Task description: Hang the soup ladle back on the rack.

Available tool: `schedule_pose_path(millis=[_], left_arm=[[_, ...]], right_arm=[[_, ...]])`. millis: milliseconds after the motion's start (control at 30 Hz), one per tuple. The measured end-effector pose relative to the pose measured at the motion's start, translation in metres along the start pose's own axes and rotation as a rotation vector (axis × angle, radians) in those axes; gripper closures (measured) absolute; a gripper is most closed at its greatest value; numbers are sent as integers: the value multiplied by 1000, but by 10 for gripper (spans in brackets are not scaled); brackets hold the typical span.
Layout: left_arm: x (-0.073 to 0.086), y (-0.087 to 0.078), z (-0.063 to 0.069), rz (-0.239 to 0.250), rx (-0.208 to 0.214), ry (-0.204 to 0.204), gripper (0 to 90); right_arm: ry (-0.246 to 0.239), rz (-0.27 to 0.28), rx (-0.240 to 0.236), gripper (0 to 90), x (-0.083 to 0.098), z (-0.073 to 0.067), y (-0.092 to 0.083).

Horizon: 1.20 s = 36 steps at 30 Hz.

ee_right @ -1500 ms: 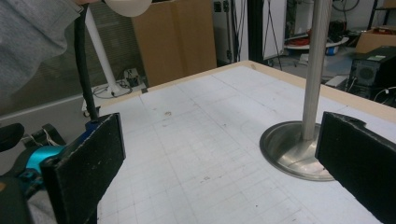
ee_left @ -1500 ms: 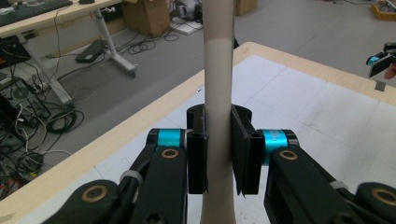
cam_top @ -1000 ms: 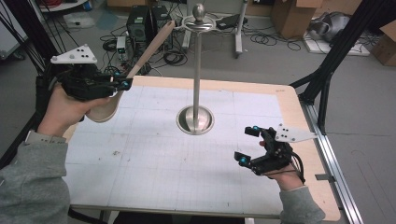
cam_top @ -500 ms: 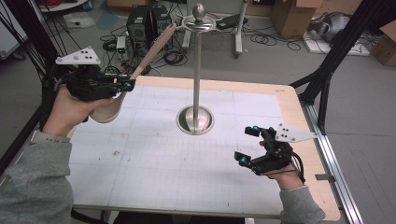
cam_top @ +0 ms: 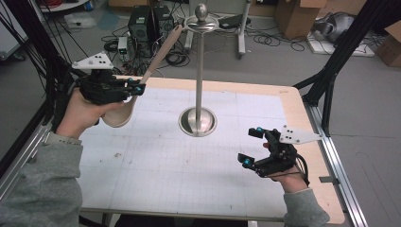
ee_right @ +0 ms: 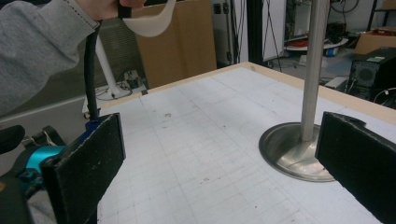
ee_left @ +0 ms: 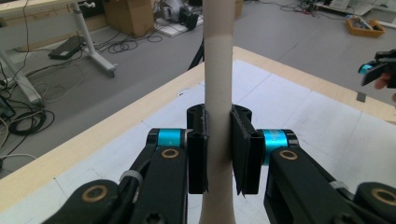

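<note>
Compared with a second earlier, the left gripper (cam_top: 135,88), jaws closed on the wooden ladle (cam_top: 142,87) by its handle, has tilted it nearer the metal stand (cam_top: 199,71), presumably for hanging, while the right gripper (cam_top: 252,146) waits open above the table (cam_top: 156,170).

**No readable text**

No lettering, label, brand, number or sign can be read anywhere here. The cardboard boxes (cam_top: 297,14) on the far floor carry no legible print, and the table (cam_top: 302,113) shows just a plain grid.
</note>
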<state>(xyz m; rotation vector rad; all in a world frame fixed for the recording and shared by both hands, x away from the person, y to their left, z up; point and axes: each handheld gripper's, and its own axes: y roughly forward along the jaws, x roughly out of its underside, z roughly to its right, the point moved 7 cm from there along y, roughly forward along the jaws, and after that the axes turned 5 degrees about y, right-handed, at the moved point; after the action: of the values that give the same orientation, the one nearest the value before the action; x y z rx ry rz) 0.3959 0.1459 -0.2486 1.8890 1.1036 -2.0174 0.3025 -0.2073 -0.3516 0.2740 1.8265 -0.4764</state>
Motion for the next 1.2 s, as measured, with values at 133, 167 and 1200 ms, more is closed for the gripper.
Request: schedule_pose_path(millis=[133,167,1200], left_arm=[[3,10,2,-12,-4,-5,776],[4,13,2,-18,-5,-5,776],[9,79,9,-92,-81,-27,776]], right_arm=[[-3,4,1,4,0,0,0],[-2,6,0,4,-1,0,0],[-6,13,-6,4,-4,0,-1]])
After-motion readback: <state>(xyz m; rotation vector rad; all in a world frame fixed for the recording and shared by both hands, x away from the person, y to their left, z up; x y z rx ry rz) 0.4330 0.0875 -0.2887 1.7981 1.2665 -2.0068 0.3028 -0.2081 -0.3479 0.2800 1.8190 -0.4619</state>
